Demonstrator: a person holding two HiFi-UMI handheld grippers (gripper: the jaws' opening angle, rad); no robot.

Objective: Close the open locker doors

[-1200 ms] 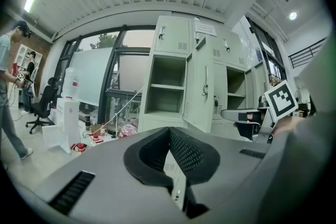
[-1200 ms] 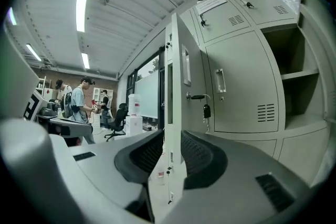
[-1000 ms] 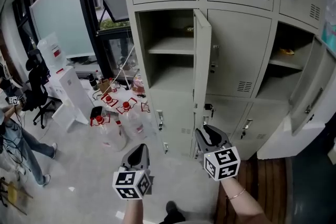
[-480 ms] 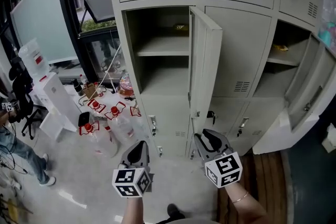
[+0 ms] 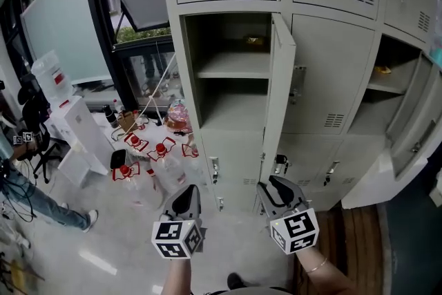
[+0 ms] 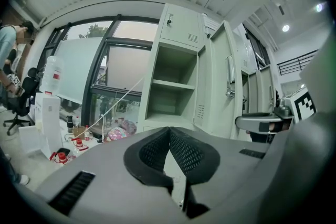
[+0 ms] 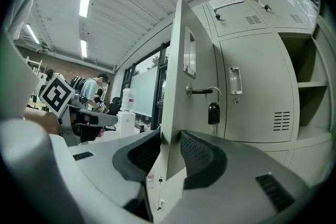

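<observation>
While its pads press together at the tips with nothing between them, the left gripper (image 6: 169,130) points up toward the locker bank, low in the head view. The right gripper (image 7: 170,137), at its 3 o'clock, has its jaws spread to a narrow gap, and the thin edge of the open locker door (image 5: 280,97) lines up inside that gap; whether a pad touches the metal cannot be told. That door stands out from the bank at 12 o'clock of the right gripper, swung toward the person, and leaves an open compartment with one shelf (image 5: 231,72) at its 9 o'clock. Just at 3 o'clock of the door edge, a key with a black fob (image 7: 212,112) hangs from a lock on a closed door. Far out at 2 o'clock a second open door (image 5: 418,122) juts from the bank. At 11 o'clock of the left gripper, red-capped jugs (image 5: 153,157) crowd the floor, and a person (image 5: 31,193) stands at 9 o'clock.
</observation>
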